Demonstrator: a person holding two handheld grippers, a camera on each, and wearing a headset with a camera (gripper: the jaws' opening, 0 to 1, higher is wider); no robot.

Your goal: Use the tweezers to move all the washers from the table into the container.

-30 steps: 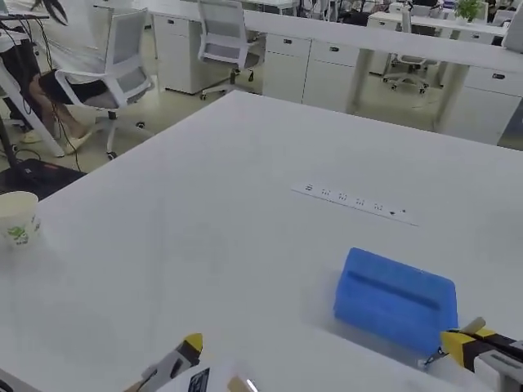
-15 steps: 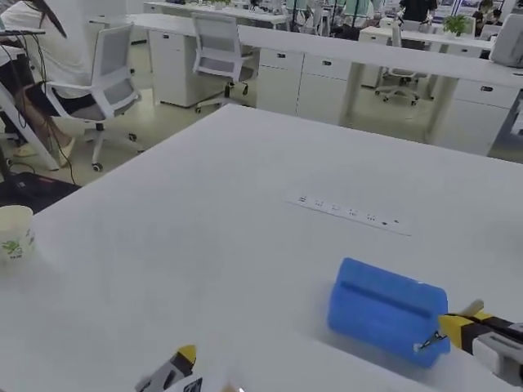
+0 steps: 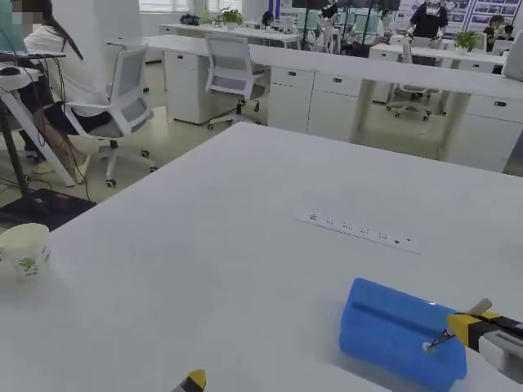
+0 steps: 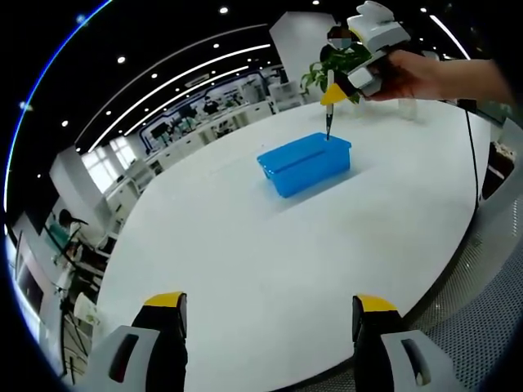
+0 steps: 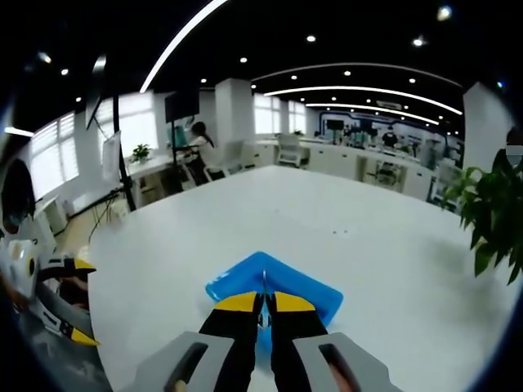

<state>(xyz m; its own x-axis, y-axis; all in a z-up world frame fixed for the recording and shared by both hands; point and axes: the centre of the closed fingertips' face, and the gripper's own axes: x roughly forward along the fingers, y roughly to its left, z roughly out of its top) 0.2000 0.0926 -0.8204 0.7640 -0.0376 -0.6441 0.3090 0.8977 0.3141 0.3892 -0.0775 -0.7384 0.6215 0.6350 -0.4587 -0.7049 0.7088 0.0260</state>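
one blue container (image 3: 392, 327); one pair of tweezers (image 4: 328, 122); one paper cup (image 3: 24, 250); one power strip (image 3: 358, 229)

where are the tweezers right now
In the head view the tweezers sit at the lower right, clamped in the right gripper, with their tips over the right end of the blue container.

We see metal tweezers (image 3: 437, 342) in the claw of the right gripper (image 5: 263, 300), a smooth blue plastic container (image 3: 392, 322) just below it, on a matt white table (image 3: 204, 245)
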